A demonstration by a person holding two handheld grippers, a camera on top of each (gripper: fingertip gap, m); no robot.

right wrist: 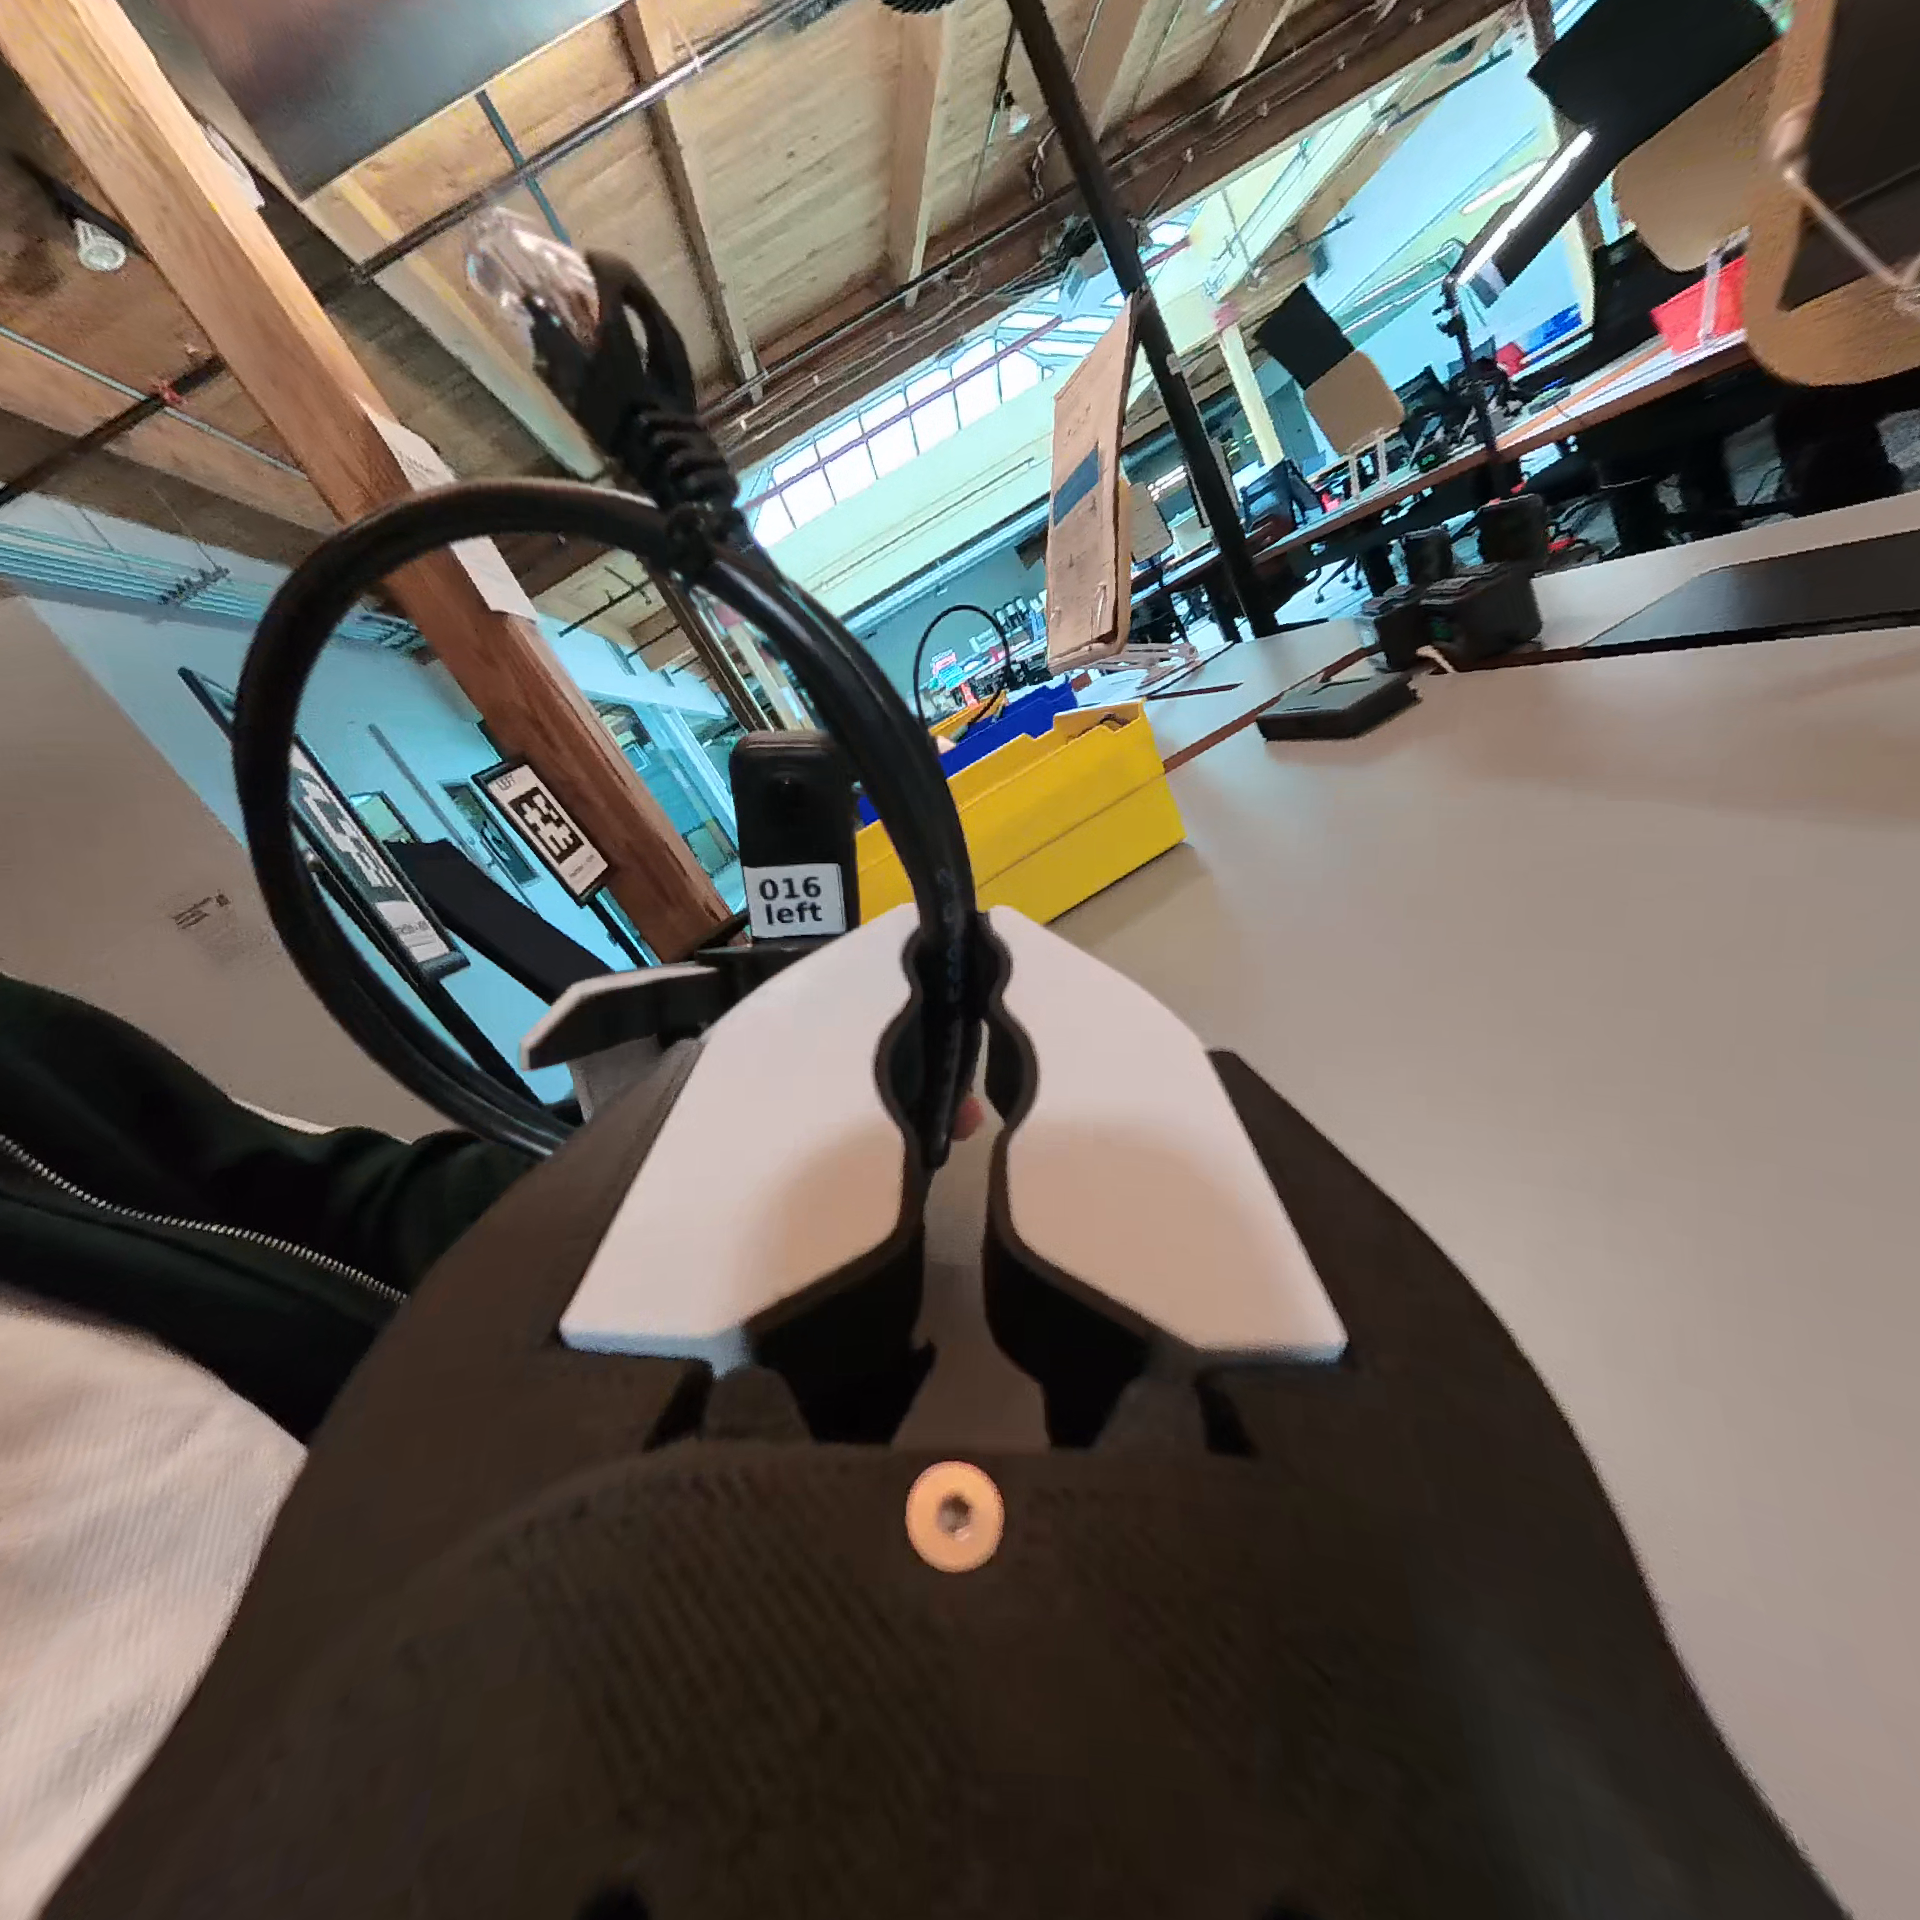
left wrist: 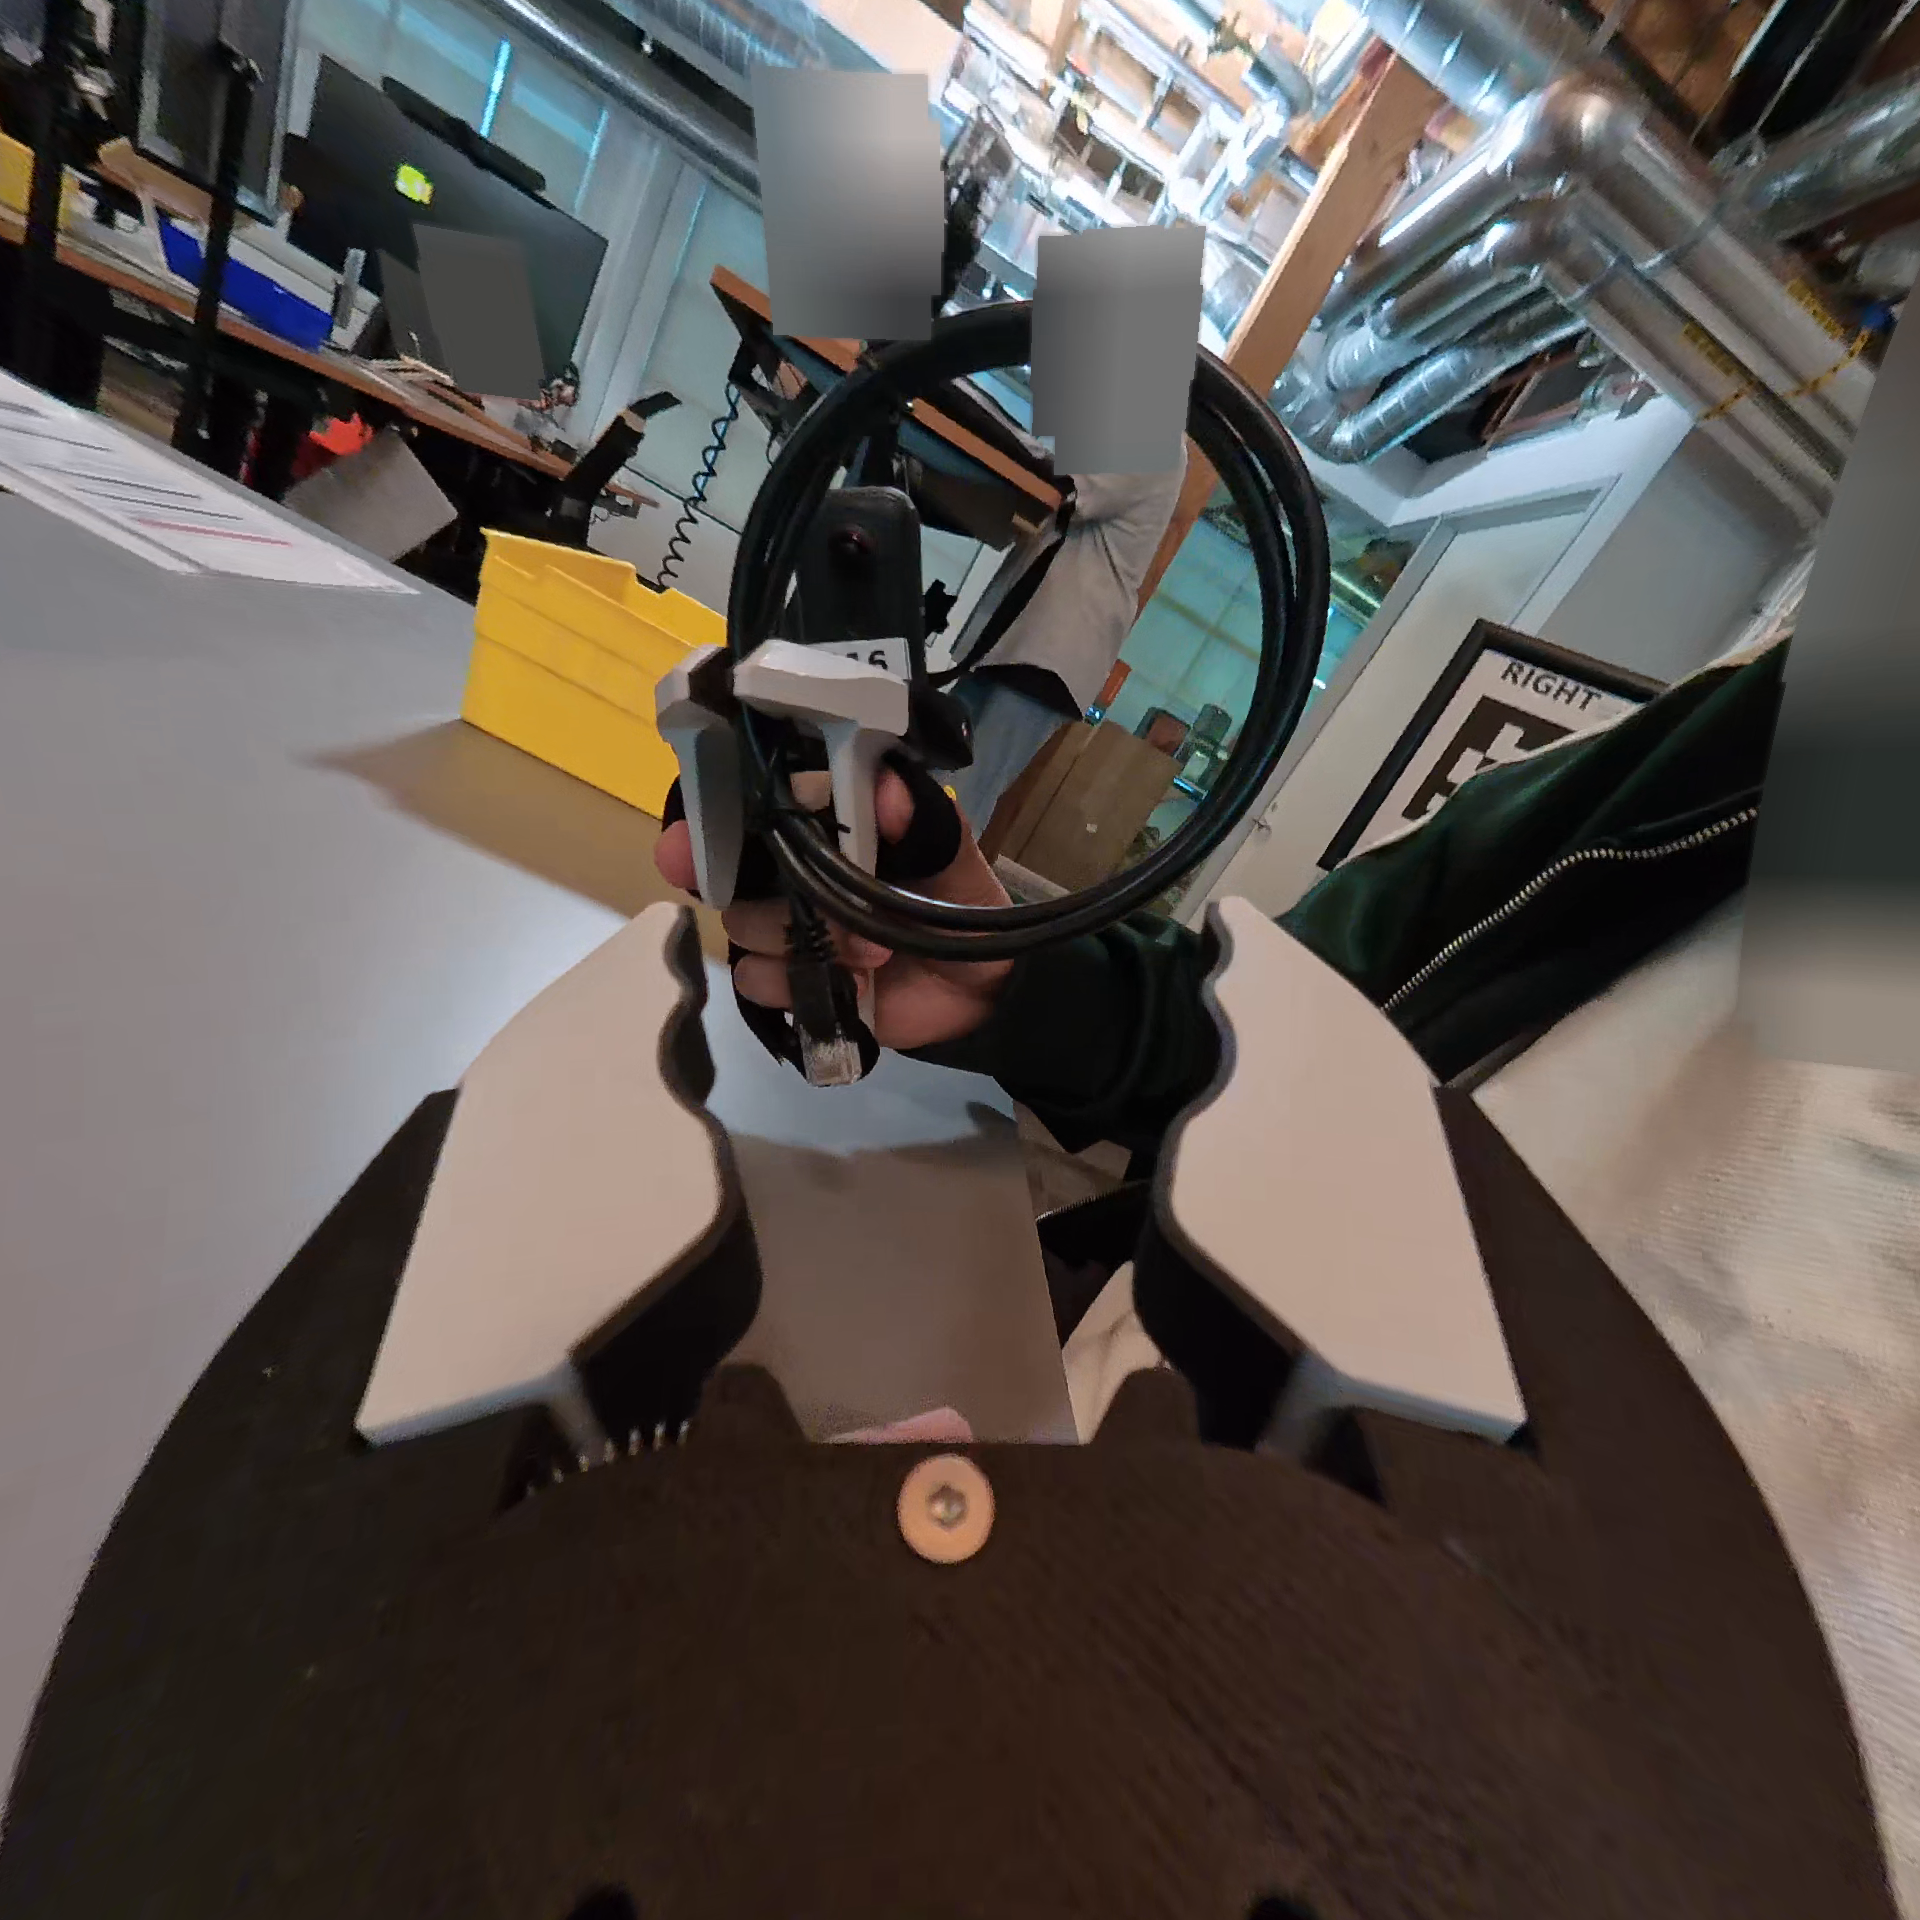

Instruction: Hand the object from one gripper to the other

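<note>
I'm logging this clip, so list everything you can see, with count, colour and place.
Coiled black network cable: one, black, clamped in the right hand-held gripper.
Yellow plastic bin: one, yellow, on the table.
Grey table: one, grey, beneath everything.
Framed black-and-white marker sign: one, against the wall.
Silver ducts: several, overhead.
Right hand-held gripper: one, white fingers, shut on cable.
Left hand-held gripper: one, white fingers, open, facing the cable.
Hand: one, holding the right gripper.

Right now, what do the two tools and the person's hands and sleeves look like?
Both tools match: the left tool and right tool each have two white fingers with wavy black inner pads, on a broad black ridged body with a pale bolt in the middle. A black camera with a white sticker stands on each. The hand wears a black fingerless glove and a dark green sleeve; the jacket has a metal zip.
</note>
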